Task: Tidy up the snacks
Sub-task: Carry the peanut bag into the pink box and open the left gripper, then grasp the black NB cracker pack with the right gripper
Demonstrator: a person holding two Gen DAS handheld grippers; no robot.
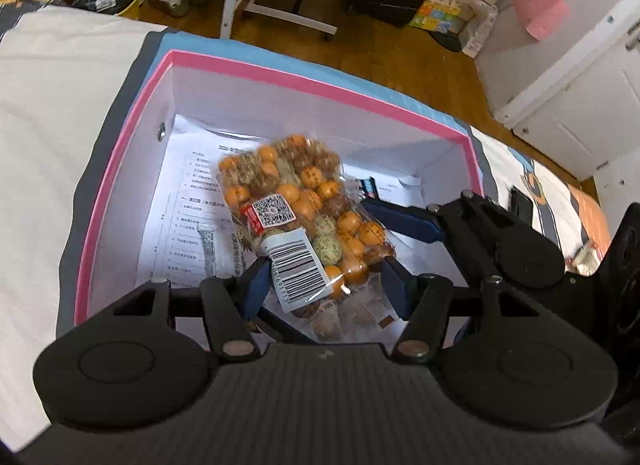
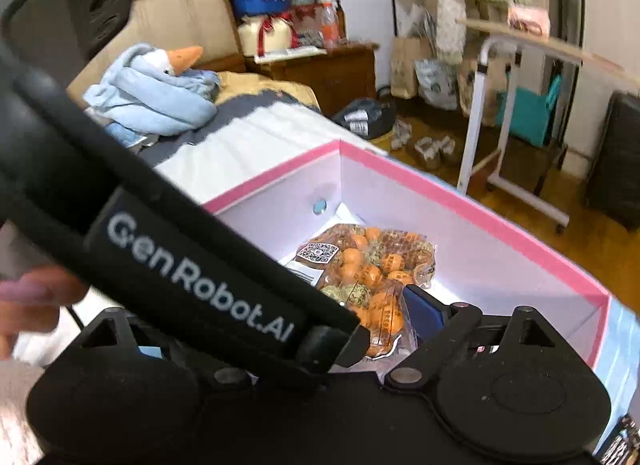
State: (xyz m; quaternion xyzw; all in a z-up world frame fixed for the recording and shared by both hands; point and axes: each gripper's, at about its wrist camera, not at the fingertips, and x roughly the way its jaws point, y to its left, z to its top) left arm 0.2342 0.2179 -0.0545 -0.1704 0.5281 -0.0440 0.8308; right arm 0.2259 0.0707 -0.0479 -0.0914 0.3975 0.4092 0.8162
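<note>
Left gripper (image 1: 326, 277) is clamped on the near end of the clear snack bag (image 1: 298, 221) of orange and speckled balls, which hangs into the pink-rimmed white box (image 1: 280, 73) on the bed (image 1: 52, 113), while the right gripper (image 1: 400, 201) sits just beside it, jaws spread wide and empty.

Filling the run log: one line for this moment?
left gripper: shut on snack bag | right gripper: open | bag over pink box
</note>
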